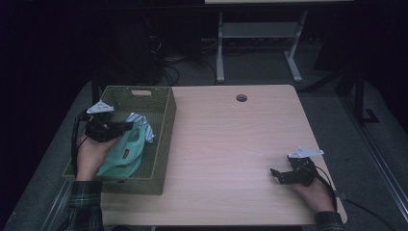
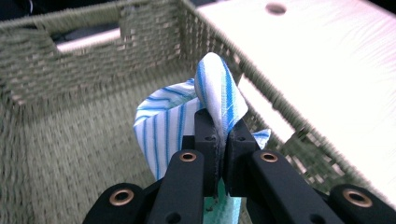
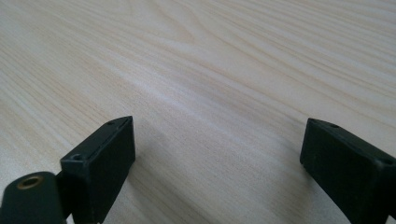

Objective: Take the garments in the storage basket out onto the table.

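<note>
The left gripper is clamped on a fold of the striped cloth, inside the green basket and above the green garment that lies under it. The step looks like lifting the cloth out. Next, I think, it must rise over the basket wall toward the bench. Far across, the right gripper rests with jaws apart.

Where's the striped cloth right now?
The blue-and-white striped cloth is pinched in the left gripper, inside the green woven basket at the table's left in the high view, just above the teal garment.
</note>
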{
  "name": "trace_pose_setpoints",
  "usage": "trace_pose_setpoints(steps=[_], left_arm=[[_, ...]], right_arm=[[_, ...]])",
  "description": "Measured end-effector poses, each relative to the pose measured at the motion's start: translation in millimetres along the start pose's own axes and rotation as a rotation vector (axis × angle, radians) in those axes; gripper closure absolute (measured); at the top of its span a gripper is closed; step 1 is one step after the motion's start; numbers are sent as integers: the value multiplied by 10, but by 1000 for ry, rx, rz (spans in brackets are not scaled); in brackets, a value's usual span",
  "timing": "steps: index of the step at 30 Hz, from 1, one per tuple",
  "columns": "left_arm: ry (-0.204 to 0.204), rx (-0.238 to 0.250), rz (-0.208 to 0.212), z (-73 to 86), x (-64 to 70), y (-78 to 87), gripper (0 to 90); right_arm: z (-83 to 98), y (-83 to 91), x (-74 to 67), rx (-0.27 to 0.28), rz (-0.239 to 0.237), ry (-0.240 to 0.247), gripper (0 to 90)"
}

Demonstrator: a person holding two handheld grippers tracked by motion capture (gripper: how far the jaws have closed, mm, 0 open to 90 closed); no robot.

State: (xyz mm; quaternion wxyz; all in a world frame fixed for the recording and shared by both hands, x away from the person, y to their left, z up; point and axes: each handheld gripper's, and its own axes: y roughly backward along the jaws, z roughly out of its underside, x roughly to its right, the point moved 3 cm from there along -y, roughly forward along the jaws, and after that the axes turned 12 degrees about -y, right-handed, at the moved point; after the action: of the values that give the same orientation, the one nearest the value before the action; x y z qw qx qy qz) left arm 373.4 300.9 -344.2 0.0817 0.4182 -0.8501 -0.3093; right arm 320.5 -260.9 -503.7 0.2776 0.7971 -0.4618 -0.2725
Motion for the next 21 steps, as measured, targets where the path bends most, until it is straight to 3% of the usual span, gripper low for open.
trace_pose_setpoints(steps=[6,21], left_arm=[[12,83,6,-51,10,66,865],[24,217,38,-153,-33,244,868]], right_arm=[[0,0,0,0,0,0,98],[0,0,-1,0,0,-1,99]])
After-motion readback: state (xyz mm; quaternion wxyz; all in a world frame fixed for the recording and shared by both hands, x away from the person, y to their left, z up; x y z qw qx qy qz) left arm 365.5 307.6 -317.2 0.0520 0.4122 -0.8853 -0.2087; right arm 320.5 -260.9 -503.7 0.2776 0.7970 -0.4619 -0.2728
